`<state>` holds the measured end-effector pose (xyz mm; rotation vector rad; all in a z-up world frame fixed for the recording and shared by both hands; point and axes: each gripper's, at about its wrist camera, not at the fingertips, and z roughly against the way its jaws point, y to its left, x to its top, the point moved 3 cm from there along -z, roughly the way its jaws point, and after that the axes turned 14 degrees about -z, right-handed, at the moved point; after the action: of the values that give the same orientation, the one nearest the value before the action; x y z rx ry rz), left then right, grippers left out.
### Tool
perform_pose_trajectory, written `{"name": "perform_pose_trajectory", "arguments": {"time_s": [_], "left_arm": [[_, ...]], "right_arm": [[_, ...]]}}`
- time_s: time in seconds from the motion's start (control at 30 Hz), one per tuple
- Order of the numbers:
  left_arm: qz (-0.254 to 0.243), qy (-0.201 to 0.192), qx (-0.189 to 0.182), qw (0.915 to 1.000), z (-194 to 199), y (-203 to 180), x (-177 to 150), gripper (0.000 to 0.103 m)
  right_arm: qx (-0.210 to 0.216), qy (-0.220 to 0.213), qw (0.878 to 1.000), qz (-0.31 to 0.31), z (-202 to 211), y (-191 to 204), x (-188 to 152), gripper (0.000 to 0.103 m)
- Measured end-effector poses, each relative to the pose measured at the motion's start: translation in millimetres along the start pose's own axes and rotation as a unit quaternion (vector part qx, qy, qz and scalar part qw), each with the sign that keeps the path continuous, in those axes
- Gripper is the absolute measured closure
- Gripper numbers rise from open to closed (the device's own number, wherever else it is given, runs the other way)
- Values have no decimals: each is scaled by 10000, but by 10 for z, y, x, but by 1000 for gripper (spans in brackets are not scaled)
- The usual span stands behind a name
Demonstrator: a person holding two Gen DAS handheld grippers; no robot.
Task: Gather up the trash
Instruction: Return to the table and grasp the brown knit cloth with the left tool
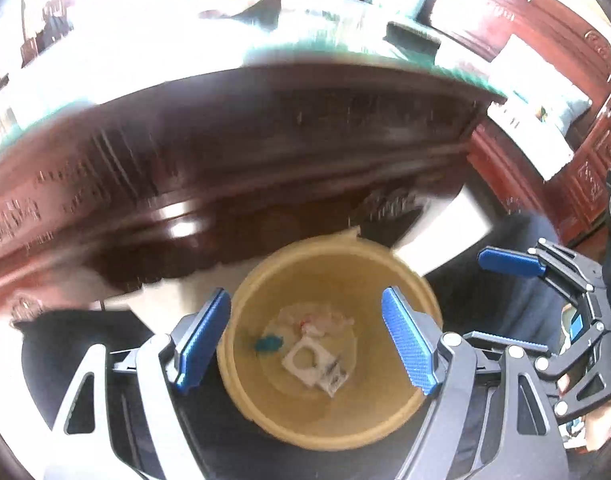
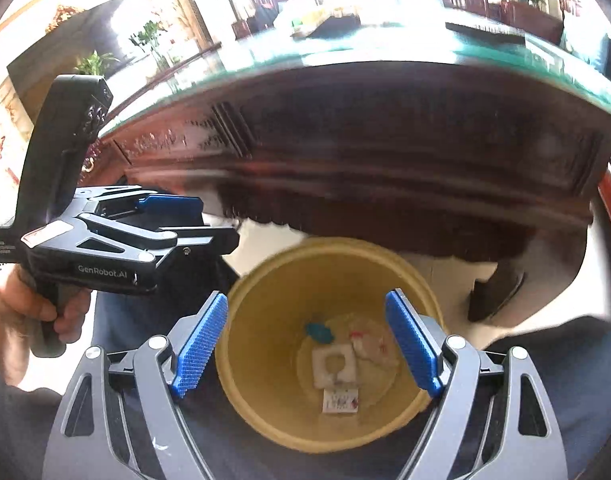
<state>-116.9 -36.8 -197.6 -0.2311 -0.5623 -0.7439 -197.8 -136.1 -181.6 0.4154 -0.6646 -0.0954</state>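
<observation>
A round yellow bin (image 1: 333, 440) (image 2: 265, 276) stands below both grippers. On its bottom lie a white square piece with a hole (image 1: 305, 360) (image 2: 333, 362), a teal scrap (image 1: 267, 344) (image 2: 319, 332), crumpled white paper (image 1: 317, 320) (image 2: 371, 340) and a small printed card (image 1: 335, 380) (image 2: 341, 400). My left gripper (image 1: 307, 340) (image 2: 201, 220) hangs open above the bin, nothing between its blue pads. My right gripper (image 2: 307, 346) (image 1: 509, 304) is open too, over the same bin and empty. The two grippers are side by side.
A dark carved wooden table (image 1: 265, 140) (image 2: 385, 140) with a green-edged glass top rises just behind the bin. Red carved furniture (image 1: 585, 160) stands at the right. A hand (image 2: 9, 312) grips the left tool's handle. Dark cloth (image 2: 565, 380) surrounds the bin.
</observation>
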Motion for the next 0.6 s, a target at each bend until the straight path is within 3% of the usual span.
{"name": "perform_pose_trajectory", "arguments": {"time_s": [0.13, 0.4, 0.5, 0.6], "left_arm": [[42, -520, 358, 9980, 194, 119, 328, 20], [286, -1376, 695, 9876, 439, 451, 1126, 16], [257, -1461, 876, 9850, 384, 542, 1400, 13], [138, -1292, 1198, 9843, 196, 671, 1620, 12]], "right_arm": [[27, -563, 9983, 143, 173, 45, 314, 19], [-272, -1886, 9814, 250, 556, 80, 1129, 8], [-429, -2149, 9755, 203, 621, 20, 1373, 8], [-513, -2141, 9754, 56, 568, -92, 1564, 8]]}}
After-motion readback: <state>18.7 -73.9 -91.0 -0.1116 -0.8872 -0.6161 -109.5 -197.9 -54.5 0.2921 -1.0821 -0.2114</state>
